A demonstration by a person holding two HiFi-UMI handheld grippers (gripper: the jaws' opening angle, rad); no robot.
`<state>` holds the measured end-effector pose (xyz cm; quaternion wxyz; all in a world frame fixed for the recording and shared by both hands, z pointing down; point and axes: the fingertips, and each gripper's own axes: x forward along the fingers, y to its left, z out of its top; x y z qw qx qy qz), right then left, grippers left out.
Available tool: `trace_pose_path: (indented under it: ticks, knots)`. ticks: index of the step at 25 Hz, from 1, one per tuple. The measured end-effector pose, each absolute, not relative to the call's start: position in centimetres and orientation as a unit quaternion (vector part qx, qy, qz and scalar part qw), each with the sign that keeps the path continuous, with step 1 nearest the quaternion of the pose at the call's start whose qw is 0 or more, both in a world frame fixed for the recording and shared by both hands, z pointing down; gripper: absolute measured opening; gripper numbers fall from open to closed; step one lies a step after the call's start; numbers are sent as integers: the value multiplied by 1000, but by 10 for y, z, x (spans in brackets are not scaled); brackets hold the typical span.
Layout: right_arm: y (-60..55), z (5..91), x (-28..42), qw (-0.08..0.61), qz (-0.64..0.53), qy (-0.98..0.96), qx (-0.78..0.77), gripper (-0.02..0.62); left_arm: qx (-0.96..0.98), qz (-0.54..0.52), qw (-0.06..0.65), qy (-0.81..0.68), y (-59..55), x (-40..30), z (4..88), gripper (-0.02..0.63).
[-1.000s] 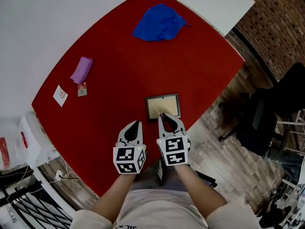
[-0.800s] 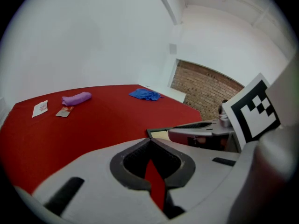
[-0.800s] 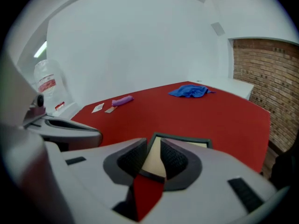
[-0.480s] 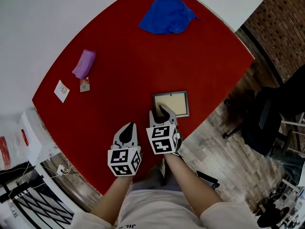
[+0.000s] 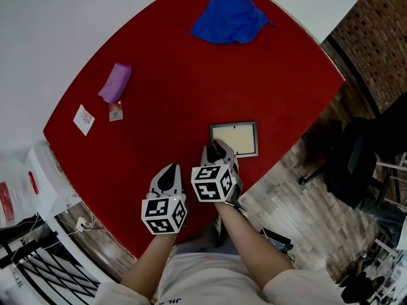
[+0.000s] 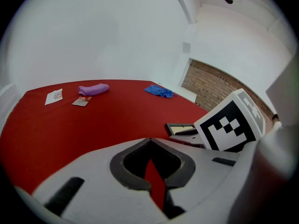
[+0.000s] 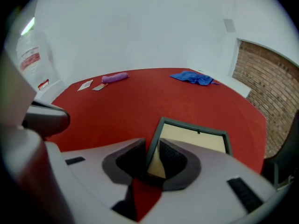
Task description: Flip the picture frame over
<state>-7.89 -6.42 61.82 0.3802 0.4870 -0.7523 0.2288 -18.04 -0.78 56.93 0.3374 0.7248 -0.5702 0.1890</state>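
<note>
The picture frame (image 5: 234, 139) lies near the front right edge of the red table (image 5: 165, 75), its beige back facing up inside a dark rim. My right gripper (image 5: 216, 149) is at the frame's near left corner. In the right gripper view the frame (image 7: 198, 138) has its left rim between the jaws of my right gripper (image 7: 152, 154). Those jaws are closing, and the pads lie against the rim. My left gripper (image 5: 170, 173) is shut and empty, just left of the right one over bare red tabletop. In the left gripper view the frame (image 6: 179, 127) shows beside the right gripper's marker cube (image 6: 230, 125).
A crumpled blue cloth (image 5: 231, 18) lies at the far side. A purple roll (image 5: 115, 82), a small packet (image 5: 115, 113) and a white card (image 5: 82, 119) sit at the left. The table's curved front edge runs just below the grippers. A black chair (image 5: 365, 161) stands to the right.
My right gripper went forward and down to the frame's near left corner and opened its jaws around the rim. The left gripper drew back toward the table's front edge and stayed shut.
</note>
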Motion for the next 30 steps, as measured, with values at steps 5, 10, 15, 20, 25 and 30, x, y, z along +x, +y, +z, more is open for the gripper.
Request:
trace_pose_path:
  ticks: [5,10,15,20,25,30]
  knots:
    - [-64,617,-78,371,240,-746,499,50,725,189,340,-568,-7,-182,571,6]
    - [-64,617,-78,361,256,-745,500,41,723,191,341,-569,-4,-188,573,6]
    - [-64,606,-79,339,272,-747,503,41,724,191,342,-567,-1,-189,574,6]
    - [-66,579,-78,259,338,-750,506,41,726,189,341,-566,-1,-187,574,6]
    - [-62,547,-80,178,410,-754,481,41,732,191,338,-560,-1,-179,570,6]
    - [-57,525,-85,106,473,-760,433,41,750,199,318,-545,0,-165,569,6]
